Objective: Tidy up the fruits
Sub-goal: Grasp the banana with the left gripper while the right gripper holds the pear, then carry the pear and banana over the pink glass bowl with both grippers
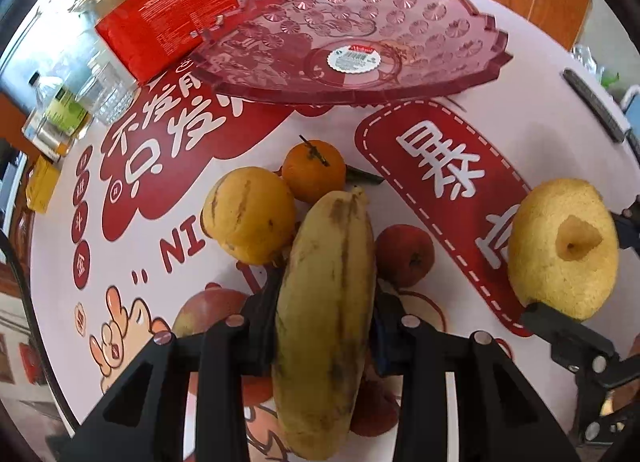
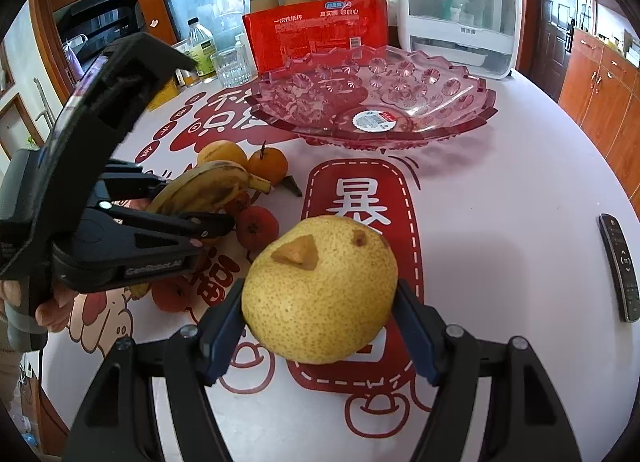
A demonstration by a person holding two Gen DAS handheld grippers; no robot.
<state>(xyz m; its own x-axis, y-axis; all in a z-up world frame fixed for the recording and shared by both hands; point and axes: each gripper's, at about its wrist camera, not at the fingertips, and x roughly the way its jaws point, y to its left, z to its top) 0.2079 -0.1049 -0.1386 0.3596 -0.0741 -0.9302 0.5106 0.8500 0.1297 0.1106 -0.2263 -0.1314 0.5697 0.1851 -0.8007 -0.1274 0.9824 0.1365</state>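
A pink scalloped glass fruit bowl stands toward the back of a round white table printed with red Chinese characters, holding no fruit; only a round label shows on its base. Just behind it, a red plastic pack contains a row of lidded jars, whose contents cannot be made out. A white lidded appliance beside the pack has a clear front, with blurred pale items inside.

The left gripper is clamped on a spotted yellow banana, its pads pressing both sides; the fruit's near end runs out of the left wrist view. The right gripper is closed around a speckled yellow pear with a wedge cut from its skin, held above the table in front of the bowl.

On the table beneath the banana lie a tangerine, a yellow striped fruit touching it, and small red fruits. Another reddish fruit is largely hidden behind the left gripper's fingers, its kind unclear. A black remote control lies near the table's right edge. A drinking glass and a bottle stand at the far left, partly blocked by the left gripper's body in the right wrist view.
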